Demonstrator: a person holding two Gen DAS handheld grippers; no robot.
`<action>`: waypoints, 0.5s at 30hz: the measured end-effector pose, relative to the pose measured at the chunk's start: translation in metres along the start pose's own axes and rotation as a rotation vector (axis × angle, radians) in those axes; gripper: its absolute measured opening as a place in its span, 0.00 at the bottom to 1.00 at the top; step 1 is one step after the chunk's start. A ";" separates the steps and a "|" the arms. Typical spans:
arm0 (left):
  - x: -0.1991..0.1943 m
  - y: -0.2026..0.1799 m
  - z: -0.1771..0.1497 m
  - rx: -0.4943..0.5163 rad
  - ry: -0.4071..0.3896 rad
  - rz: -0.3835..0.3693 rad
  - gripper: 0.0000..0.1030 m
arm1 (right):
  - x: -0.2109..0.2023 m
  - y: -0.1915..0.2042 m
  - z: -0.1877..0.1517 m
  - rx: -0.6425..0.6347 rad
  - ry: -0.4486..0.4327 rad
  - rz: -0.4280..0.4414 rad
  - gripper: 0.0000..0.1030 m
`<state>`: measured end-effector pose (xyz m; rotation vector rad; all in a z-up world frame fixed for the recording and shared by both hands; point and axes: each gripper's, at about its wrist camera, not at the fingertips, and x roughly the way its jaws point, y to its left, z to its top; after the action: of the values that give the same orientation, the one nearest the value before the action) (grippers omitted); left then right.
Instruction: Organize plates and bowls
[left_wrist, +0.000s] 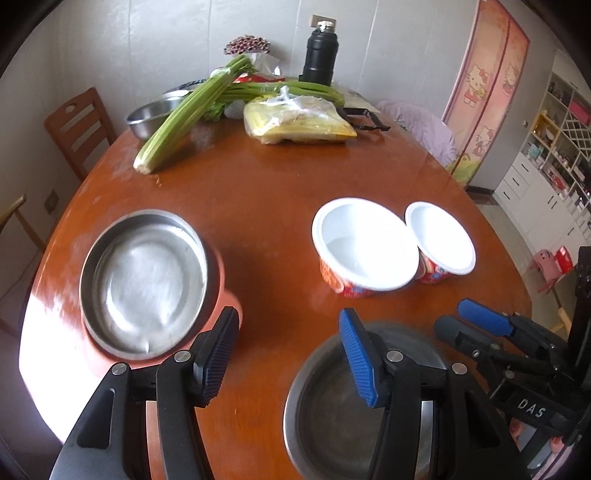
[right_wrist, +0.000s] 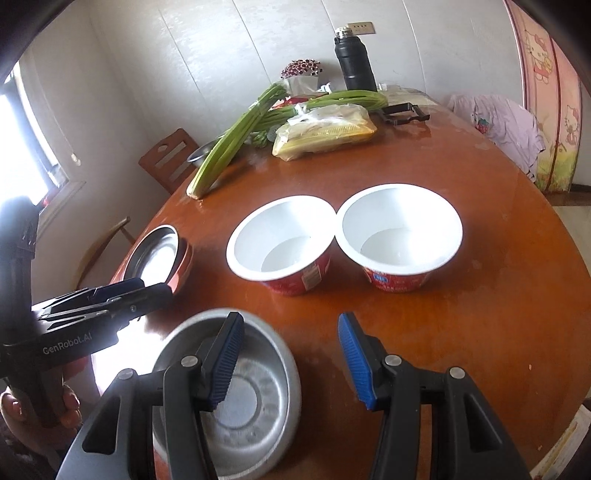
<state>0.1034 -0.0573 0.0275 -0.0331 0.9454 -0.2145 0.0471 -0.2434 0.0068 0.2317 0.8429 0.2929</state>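
two white paper bowls (right_wrist: 280, 243) with red printed sides seen touching ahead of the right gripper (right_wrist: 288, 358), jaws spread and empty, steel bowl (right_wrist: 236, 398) below, left gripper (left_wrist: 288, 362) likewise unclenched, orange-rimmed steel bowl (left_wrist: 144, 284) ahead-left

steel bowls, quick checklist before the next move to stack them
1. Left gripper empty, jaws apart: ok.
2. Right gripper empty, jaws apart: ok.
3. Near steel bowl upright and empty: ok.
4. Orange-sided steel bowl upright and empty: ok.
5. Paper bowl apart from second paper bowl: not ok, rims touch.
6. Right gripper lined up on the near steel bowl's rim: cannot tell.
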 end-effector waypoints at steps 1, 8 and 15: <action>0.002 -0.001 0.004 0.005 0.000 0.000 0.57 | 0.003 -0.001 0.003 0.010 0.001 -0.002 0.51; 0.025 -0.011 0.035 0.043 0.015 -0.008 0.57 | 0.022 -0.003 0.016 0.028 0.012 0.007 0.51; 0.055 -0.013 0.062 0.049 0.058 -0.018 0.57 | 0.042 -0.010 0.030 0.082 0.029 0.021 0.51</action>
<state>0.1827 -0.0846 0.0212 0.0096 0.9976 -0.2564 0.0977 -0.2411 -0.0061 0.3138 0.8823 0.2822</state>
